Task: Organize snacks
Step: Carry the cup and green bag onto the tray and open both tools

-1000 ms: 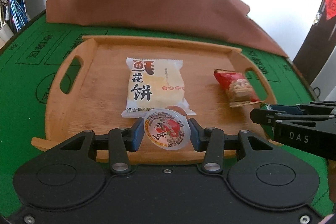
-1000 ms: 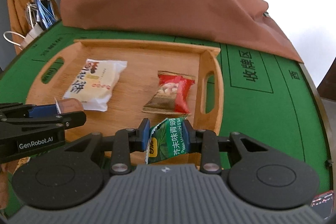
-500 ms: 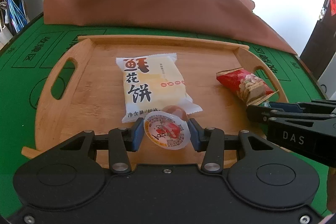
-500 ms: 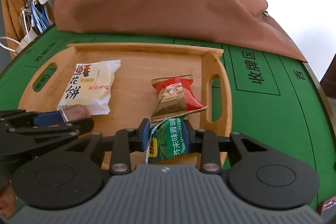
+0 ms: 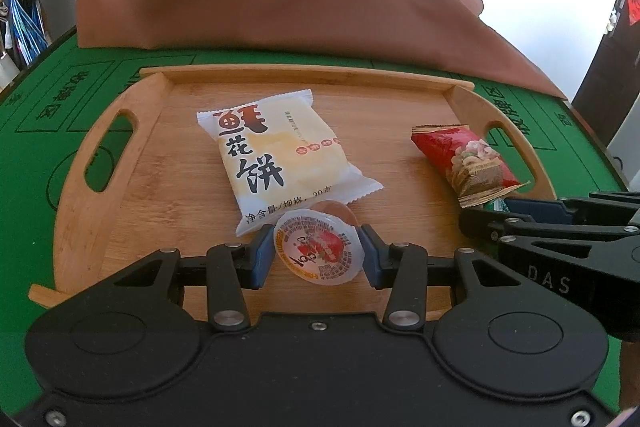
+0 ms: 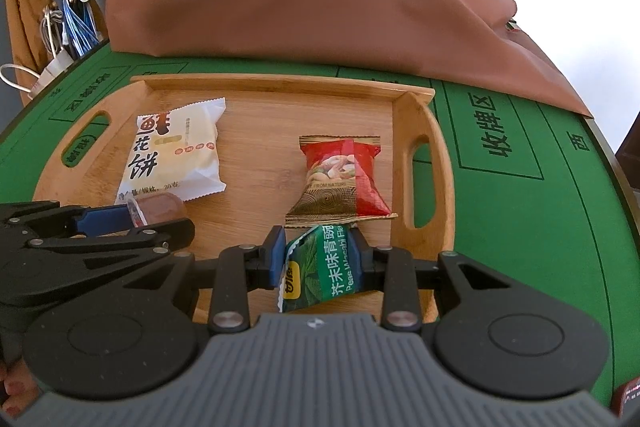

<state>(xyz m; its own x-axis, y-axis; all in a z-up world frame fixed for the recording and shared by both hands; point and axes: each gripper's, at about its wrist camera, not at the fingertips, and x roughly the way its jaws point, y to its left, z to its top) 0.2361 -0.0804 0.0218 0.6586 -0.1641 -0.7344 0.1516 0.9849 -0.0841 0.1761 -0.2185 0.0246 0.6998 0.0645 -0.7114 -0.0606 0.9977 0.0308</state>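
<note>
Green pea packet [image 6: 324,263] stands upright in right tongs [image 6: 318,259].

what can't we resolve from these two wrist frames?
- Jelly cup body: left wrist view, its lid faces the camera.
- Green pea packet lower end: right wrist view, behind the right hand-held gripper housing.
- Red object: right wrist view, cut by the frame edge.
- Tray near rim: mostly hidden by both housings.

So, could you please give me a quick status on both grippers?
Left gripper shut on clear jelly cup. Right gripper shut on green pea packet. Both over wooden tray.
</note>
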